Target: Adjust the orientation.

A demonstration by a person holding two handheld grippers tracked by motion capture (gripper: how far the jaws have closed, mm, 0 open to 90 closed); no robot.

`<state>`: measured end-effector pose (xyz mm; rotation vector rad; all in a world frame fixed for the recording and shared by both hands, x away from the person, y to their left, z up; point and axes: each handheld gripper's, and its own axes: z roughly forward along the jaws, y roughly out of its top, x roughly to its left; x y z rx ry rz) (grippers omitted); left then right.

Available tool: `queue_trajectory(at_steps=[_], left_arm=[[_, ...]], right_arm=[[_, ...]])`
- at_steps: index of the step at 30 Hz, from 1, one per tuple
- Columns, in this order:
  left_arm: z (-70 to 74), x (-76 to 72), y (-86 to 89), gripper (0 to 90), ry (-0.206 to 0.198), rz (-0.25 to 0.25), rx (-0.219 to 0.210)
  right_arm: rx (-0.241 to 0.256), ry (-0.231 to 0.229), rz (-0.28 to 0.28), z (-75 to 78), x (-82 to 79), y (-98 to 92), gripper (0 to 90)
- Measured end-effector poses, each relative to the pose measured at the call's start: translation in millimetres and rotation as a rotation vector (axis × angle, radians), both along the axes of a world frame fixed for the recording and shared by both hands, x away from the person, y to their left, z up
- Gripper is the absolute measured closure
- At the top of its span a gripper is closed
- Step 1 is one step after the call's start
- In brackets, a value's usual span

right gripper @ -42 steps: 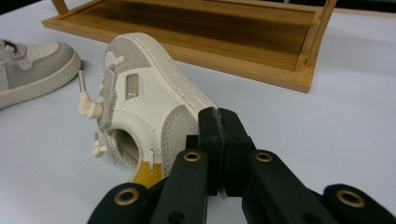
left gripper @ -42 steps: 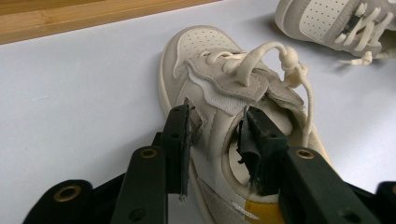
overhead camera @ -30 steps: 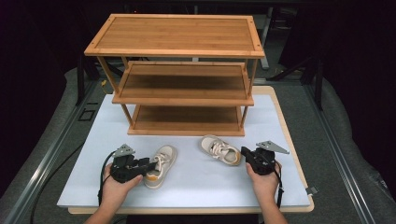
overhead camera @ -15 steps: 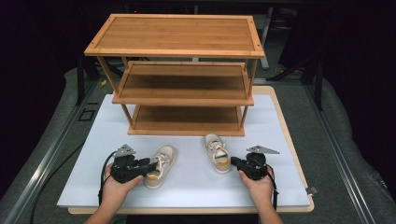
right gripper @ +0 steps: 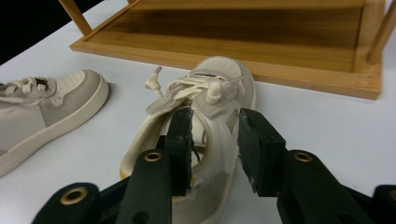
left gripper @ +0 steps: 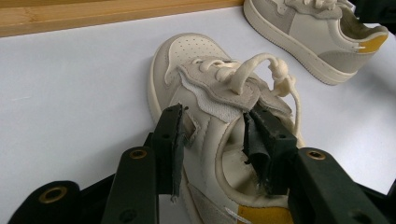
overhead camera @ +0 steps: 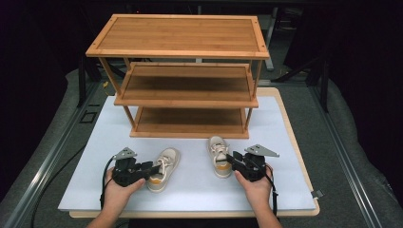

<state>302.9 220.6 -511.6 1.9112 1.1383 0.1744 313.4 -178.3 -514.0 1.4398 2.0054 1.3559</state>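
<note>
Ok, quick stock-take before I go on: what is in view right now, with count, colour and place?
shoe rack: one, brown wood, three shelves, far half of the mat, all shelves bare.
left shoe: one, cream and grey with a yellow heel patch, near left of the mat, toe towards the rack.
right shoe: one, same colours, near right, toe close to the rack's bottom shelf.
mat: one, pale white, covering the table top.
left gripper: one, black, jaws astride the left shoe's collar.
right gripper: one, black, jaws astride the right shoe's collar wall.
</note>
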Motion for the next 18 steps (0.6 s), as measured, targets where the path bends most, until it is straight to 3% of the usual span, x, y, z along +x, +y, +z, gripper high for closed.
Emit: queue_trajectory(at_steps=[4, 7, 9, 11, 18], left_arm=[[-0.6, 0.5, -0.3, 57.6, 0.006, 0.003, -0.011], [-0.7, 1.3, 0.0, 57.6, 0.01, 0.0, -0.016], [-1.2, 1.6, 0.3, 57.7, 0.014, 0.002, -0.025], [-1.4, 1.9, 0.0, 58.2, 0.021, 0.0, -0.034], [-3.6, 2.2, -6.2, 59.8, 0.036, -0.015, -0.068]], right_arm=[[-0.02, 0.046, -0.003, -6.2, 10.8, 5.4, 60.0], [0.008, 0.086, 0.001, -9.2, 16.8, 6.8, 61.3], [-0.004, 0.088, -0.009, -9.0, 17.3, 8.3, 65.9], [-0.032, 0.085, -0.016, -7.7, 13.8, 10.3, 68.9], [-0.035, 0.107, 0.016, -5.5, -6.5, 24.9, 69.8]])
